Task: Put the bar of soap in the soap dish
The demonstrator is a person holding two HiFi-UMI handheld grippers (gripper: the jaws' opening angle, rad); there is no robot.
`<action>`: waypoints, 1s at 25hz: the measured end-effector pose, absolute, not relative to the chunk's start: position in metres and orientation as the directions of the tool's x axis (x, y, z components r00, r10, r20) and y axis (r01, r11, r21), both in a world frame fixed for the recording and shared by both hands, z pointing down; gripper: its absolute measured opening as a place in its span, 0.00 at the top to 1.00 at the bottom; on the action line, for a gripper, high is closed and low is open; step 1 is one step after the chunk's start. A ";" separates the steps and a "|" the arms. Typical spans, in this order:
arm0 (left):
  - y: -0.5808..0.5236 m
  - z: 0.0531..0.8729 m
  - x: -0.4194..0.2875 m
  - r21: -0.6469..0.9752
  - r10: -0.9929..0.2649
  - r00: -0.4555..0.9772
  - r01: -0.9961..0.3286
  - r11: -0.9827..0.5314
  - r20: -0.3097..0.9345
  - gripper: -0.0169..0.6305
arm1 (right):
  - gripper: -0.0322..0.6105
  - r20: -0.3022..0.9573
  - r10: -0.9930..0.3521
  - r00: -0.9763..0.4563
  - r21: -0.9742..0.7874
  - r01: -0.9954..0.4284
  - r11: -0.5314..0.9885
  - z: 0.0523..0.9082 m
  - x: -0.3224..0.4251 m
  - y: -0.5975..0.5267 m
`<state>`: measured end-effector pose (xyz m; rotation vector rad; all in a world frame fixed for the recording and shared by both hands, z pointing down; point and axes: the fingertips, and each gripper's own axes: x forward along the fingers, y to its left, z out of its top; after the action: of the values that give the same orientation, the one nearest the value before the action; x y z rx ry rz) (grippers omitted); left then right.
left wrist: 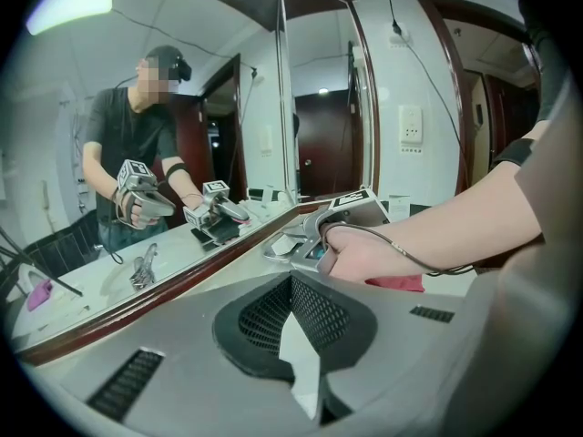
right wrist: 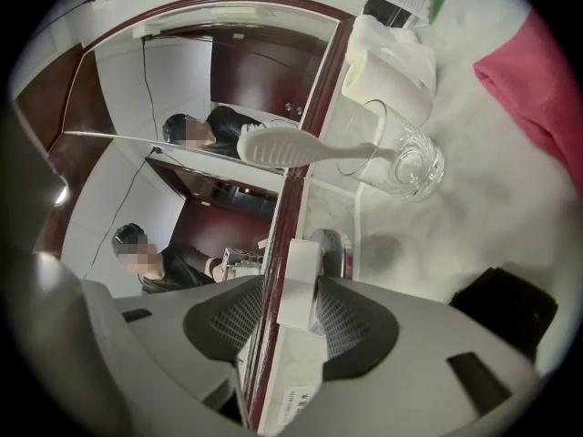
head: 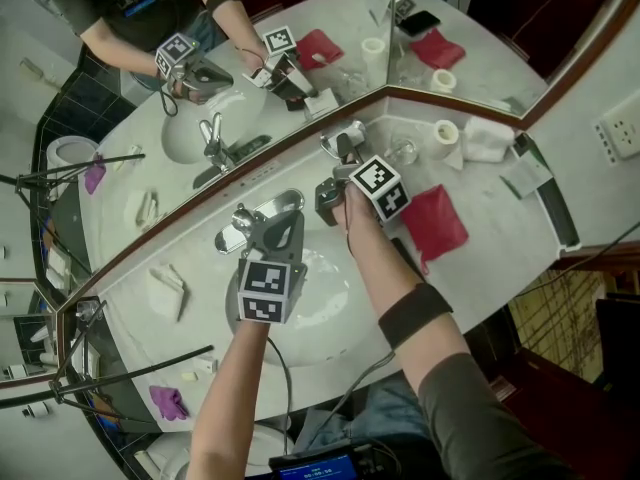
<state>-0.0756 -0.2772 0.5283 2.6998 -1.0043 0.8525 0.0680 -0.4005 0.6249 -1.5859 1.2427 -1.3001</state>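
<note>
- White soap (right wrist: 301, 276) sits between my right gripper's (right wrist: 293, 291) parted jaws, at the dish (right wrist: 335, 244) by the counter's back edge.
- I'd back out straight, without nudging it.
- Left gripper (left wrist: 291, 288): closed.

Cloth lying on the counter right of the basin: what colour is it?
The cloth is red; the head view shows it best.

Counter (head: 505, 213), red cloth (head: 432, 223), glass (head: 403, 152), perhaps tissue roll (head: 445, 133)

Two grippers: left gripper (left wrist: 291, 285) and right gripper (right wrist: 291, 289). One bar of soap (right wrist: 299, 267), one red cloth (head: 432, 223), one glass (right wrist: 405, 157), one toothbrush (right wrist: 291, 148)
</note>
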 end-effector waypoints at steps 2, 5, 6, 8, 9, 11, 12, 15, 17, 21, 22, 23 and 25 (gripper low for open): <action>-0.277 0.527 -0.075 -0.065 -0.559 0.619 -0.637 -0.768 0.552 0.97 | 0.63 0.277 -0.961 0.017 -0.934 -0.229 -0.274 0.624 0.067 -0.401; -0.276 0.526 -0.075 -0.065 -0.559 0.620 -0.636 -0.769 0.551 0.97 | 0.63 0.282 -0.959 0.006 -0.934 -0.227 -0.276 0.624 0.065 -0.399; -0.276 0.525 -0.075 -0.065 -0.559 0.620 -0.636 -0.769 0.550 0.97 | 0.63 0.284 -0.959 0.005 -0.934 -0.226 -0.278 0.625 0.064 -0.398; -0.275 0.523 -0.075 -0.064 -0.560 0.621 -0.637 -0.769 0.549 0.97 | 0.63 0.289 -0.957 0.005 -0.933 -0.225 -0.282 0.625 0.065 -0.396; -0.275 0.523 -0.075 -0.064 -0.560 0.621 -0.637 -0.769 0.548 0.97 | 0.63 0.292 -0.956 0.006 -0.932 -0.225 -0.286 0.625 0.065 -0.395; -0.274 0.521 -0.075 -0.064 -0.560 0.623 -0.636 -0.769 0.547 0.97 | 0.63 0.296 -0.955 0.010 -0.930 -0.227 -0.290 0.624 0.067 -0.393; -0.273 0.520 -0.075 -0.064 -0.560 0.623 -0.635 -0.770 0.546 0.97 | 0.63 0.295 -0.955 0.012 -0.929 -0.229 -0.290 0.623 0.068 -0.393; -0.272 0.518 -0.076 -0.064 -0.560 0.625 -0.634 -0.770 0.544 0.97 | 0.63 0.290 -0.957 0.011 -0.930 -0.232 -0.285 0.617 0.068 -0.392; -0.271 0.515 -0.076 -0.064 -0.560 0.627 -0.634 -0.771 0.541 0.97 | 0.63 0.285 -0.959 0.008 -0.931 -0.237 -0.279 0.612 0.067 -0.392; -0.270 0.505 -0.075 -0.068 -0.563 0.635 -0.630 -0.774 0.529 0.97 | 0.63 0.275 -0.962 0.007 -0.931 -0.248 -0.268 0.601 0.068 -0.390; -0.270 0.502 -0.076 -0.068 -0.564 0.637 -0.629 -0.774 0.526 0.97 | 0.63 0.272 -0.962 0.008 -0.931 -0.250 -0.266 0.598 0.067 -0.389; -0.270 0.499 -0.076 -0.068 -0.564 0.639 -0.628 -0.775 0.523 0.97 | 0.63 0.270 -0.963 0.008 -0.931 -0.252 -0.263 0.594 0.067 -0.388; -0.268 0.494 -0.077 -0.067 -0.564 0.643 -0.627 -0.776 0.518 0.97 | 0.63 0.265 -0.964 0.009 -0.932 -0.256 -0.258 0.587 0.067 -0.384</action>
<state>-0.0772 -0.2677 0.4938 2.7384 -0.9977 0.8018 0.0669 -0.3839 0.5870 -1.5921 1.2810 -1.2918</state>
